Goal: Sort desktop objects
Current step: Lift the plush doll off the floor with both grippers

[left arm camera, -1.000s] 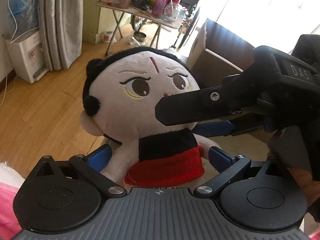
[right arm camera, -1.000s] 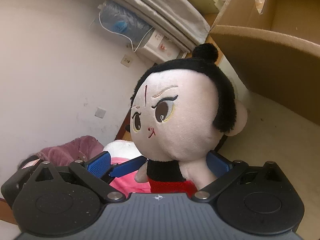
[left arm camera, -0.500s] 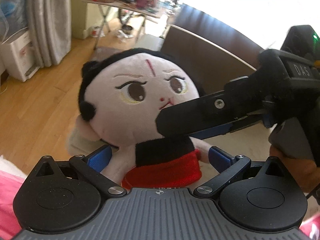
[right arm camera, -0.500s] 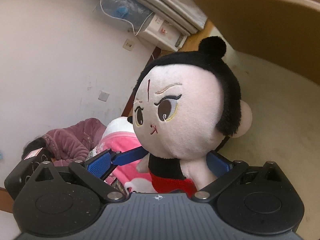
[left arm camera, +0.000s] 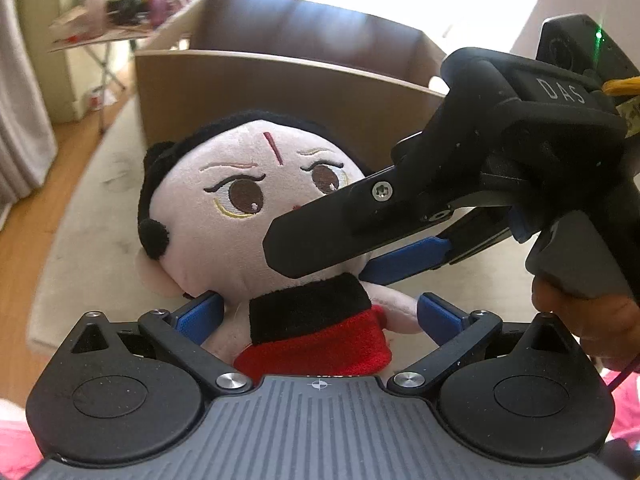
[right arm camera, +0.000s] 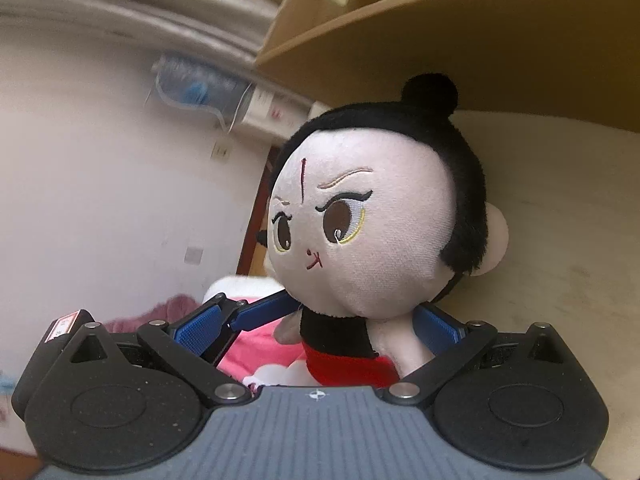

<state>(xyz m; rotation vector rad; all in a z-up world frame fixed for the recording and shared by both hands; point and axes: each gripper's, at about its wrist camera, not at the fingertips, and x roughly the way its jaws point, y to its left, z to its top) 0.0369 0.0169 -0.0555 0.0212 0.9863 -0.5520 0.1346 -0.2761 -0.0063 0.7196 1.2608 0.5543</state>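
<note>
Between the 2 blue pads of the left tool [left arm camera: 318, 314] sits the plush doll [left arm camera: 256, 216], held at its red-and-black body with a pad against each side; the doll's head rises upright just ahead of the tool, face turned toward the camera. The right tool [right arm camera: 324, 328] grips the same doll from the other side, its 2 blue pads [right arm camera: 438, 328] closed on the body below the head. In the left wrist view the right tool [left arm camera: 340, 256] reaches in from the right, its black finger crossing in front of the doll's cheek and mouth, and a hand [left arm camera: 592, 320] holds its handle at the far right edge. Just beyond the doll, ahead of both tools, stands an open cardboard box [left arm camera: 280, 84], its near wall directly behind the doll's head. A pale tabletop [left arm camera: 100, 208] spreads under and to the left of the left tool. Pink fabric [right arm camera: 260, 344] lies below the right tool, to the left of the doll's body. Further off, left of the box, a cluttered folding table [left arm camera: 108, 16] shows blurred.
</note>
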